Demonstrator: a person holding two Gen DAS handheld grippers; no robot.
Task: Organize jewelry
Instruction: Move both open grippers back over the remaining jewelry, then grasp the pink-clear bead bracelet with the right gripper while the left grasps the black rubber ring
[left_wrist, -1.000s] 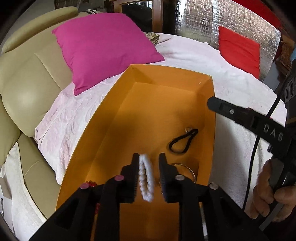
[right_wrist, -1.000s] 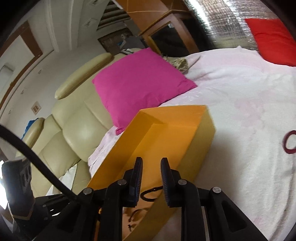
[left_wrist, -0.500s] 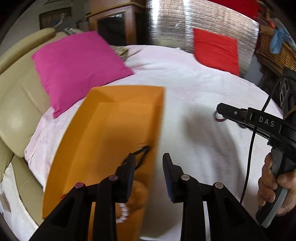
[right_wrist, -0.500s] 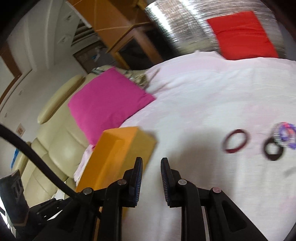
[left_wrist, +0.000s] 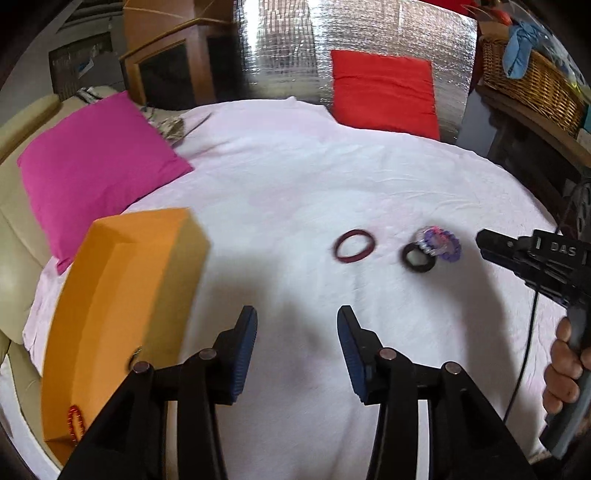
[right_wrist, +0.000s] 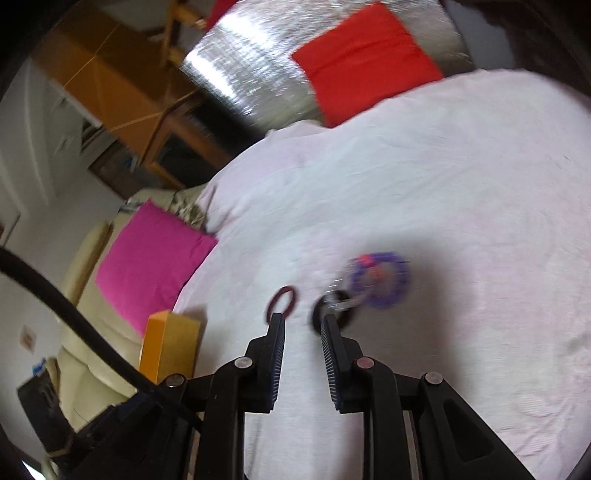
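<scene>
An orange box (left_wrist: 122, 302) stands at the left on the white bedspread, with a red bead bracelet (left_wrist: 74, 421) inside near its close end. A dark red bangle (left_wrist: 371, 246), a black ring (left_wrist: 408, 258) and a purple beaded bracelet (left_wrist: 452, 251) lie together on the cloth to the right. My left gripper (left_wrist: 297, 325) hovers short of them, its jaws opening with nothing between. My right gripper (right_wrist: 302, 325) has a narrow empty gap, its tips just short of the bangle (right_wrist: 291, 290) and black ring (right_wrist: 317, 308). The purple bracelet (right_wrist: 400, 280) lies just beyond.
A pink cushion (left_wrist: 92, 170) leans on the cream sofa at the left and a red cushion (left_wrist: 380, 88) stands at the back. A wicker basket (left_wrist: 532, 85) sits at the far right. A hand (left_wrist: 561, 373) holds the right gripper's handle, with a cable hanging.
Both grippers swung right, from over the orange box to the open cloth near the rings. The white bead bracelet left the left jaws and dropped into the box. The left jaws spread wider.
</scene>
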